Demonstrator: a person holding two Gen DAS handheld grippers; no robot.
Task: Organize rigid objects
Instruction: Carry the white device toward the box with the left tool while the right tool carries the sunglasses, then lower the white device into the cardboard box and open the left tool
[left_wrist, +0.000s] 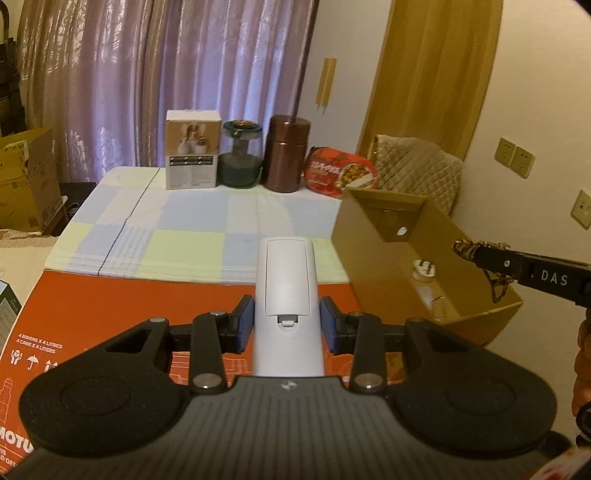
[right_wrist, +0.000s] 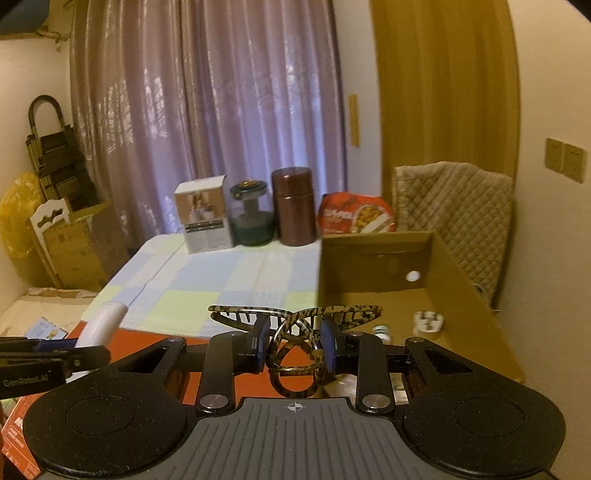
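Gripping white remote (left_wrist: 286, 295), left claw (left_wrist: 287, 325), remote's near end hidden

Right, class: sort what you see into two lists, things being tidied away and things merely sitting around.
Part of the job:
- white remote in left gripper
- tortoiseshell hair claw in right gripper
- cardboard box
- white plug inside it

Just lying about:
- copper canister
- glass jar
- small white carton
- red food pack
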